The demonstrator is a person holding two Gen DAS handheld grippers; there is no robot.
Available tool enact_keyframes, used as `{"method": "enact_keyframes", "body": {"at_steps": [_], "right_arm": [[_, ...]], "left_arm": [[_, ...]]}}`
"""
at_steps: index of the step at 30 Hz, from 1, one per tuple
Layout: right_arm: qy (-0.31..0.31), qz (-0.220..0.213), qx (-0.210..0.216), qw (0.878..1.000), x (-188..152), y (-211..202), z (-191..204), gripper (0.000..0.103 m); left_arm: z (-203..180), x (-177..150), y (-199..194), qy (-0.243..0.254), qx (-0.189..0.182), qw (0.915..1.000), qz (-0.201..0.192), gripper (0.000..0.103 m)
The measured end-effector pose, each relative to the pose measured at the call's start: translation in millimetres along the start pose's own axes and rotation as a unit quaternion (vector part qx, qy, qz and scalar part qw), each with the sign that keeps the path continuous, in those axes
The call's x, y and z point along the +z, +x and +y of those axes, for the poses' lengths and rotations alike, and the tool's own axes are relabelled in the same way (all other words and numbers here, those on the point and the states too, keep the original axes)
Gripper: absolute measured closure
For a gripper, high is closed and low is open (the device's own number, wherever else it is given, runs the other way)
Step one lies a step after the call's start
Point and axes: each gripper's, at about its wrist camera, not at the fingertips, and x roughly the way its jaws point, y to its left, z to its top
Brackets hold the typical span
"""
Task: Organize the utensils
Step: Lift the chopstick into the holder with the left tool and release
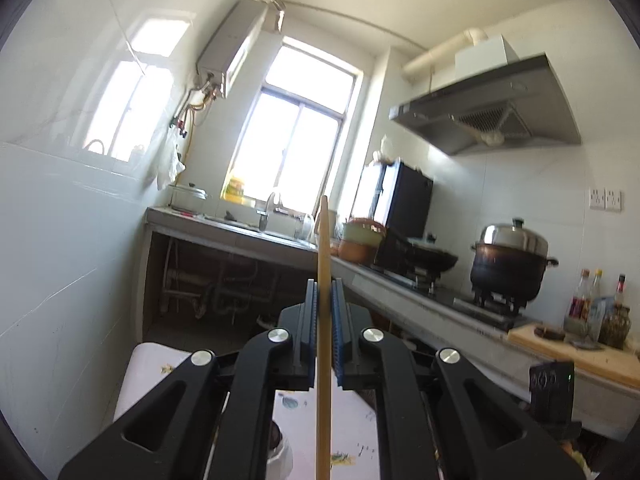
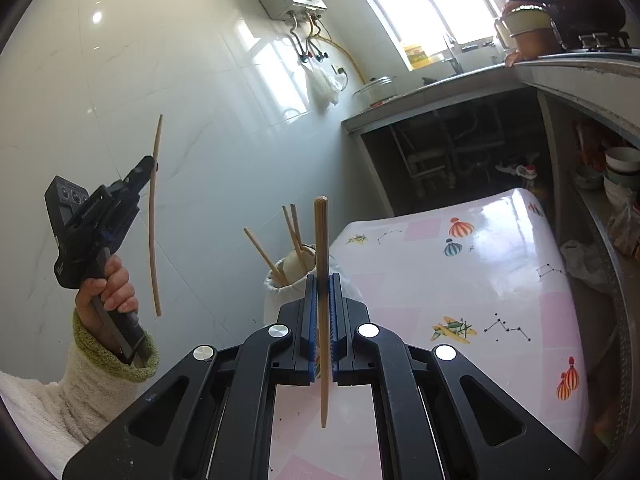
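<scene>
My left gripper (image 1: 325,284) is shut on a pale wooden chopstick (image 1: 323,320) that stands upright between its pads, raised high and pointing level at the kitchen window. The right wrist view shows that left gripper (image 2: 154,166) at the left, in a hand with a cream sleeve, its chopstick (image 2: 153,220) upright. My right gripper (image 2: 322,278) is shut on a second chopstick (image 2: 321,248), also upright. Just beyond it stands a white holder (image 2: 298,276) with three chopsticks (image 2: 296,236) leaning in it, on the pink patterned table (image 2: 460,280).
A white tiled wall (image 2: 180,100) runs along the left. A counter with a sink (image 1: 240,232) lies ahead under the window. To the right stand a stove with a black pot (image 1: 508,268), bottles (image 1: 588,300) and a cutting board (image 1: 580,348). Bowls (image 2: 620,168) sit on low shelves.
</scene>
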Motion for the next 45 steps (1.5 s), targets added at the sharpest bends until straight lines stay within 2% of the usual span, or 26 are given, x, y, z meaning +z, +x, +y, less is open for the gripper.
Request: {"method": "enact_keyframes", "body": {"at_steps": [2,7,15,28,36,43,45], "right_arm": [[0.001,0.006,-0.003,1.0,0.9,4.1,-2.0,0.099],[0.006,0.021,-0.011,1.0,1.7,14.2,-7.4,0.099],[0.011,0.039,-0.023,0.999,5.9,29.4,-13.8,0.099],[0.016,0.052,-0.028,0.998,7.6,38.0,-17.8,0.099],[0.018,0.048,-0.025,0.998,6.5,33.4,-18.2,0.099],[0.017,0.041,-0.018,0.999,7.4,29.8,-17.8,0.099],[0.014,0.038,-0.016,0.999,7.8,28.3,-15.3,0.099]], "left_arm": [[13.1,3.7,7.5,-0.025,0.001,0.9994,-0.025,0.097],[41.7,-1.8,29.3,-0.066,0.012,0.9962,-0.055,0.097],[54.0,-28.3,65.2,-0.043,0.042,0.9948,-0.082,0.097],[69.4,-79.2,104.7,-0.001,0.1,0.994,-0.044,0.097],[68.0,-96.3,101.9,0.005,0.105,0.9943,-0.015,0.097],[61.8,-98.5,79.0,0.004,0.092,0.9957,0.011,0.096],[58.7,-98.2,71.4,0.003,0.087,0.996,0.02,0.091]]}}
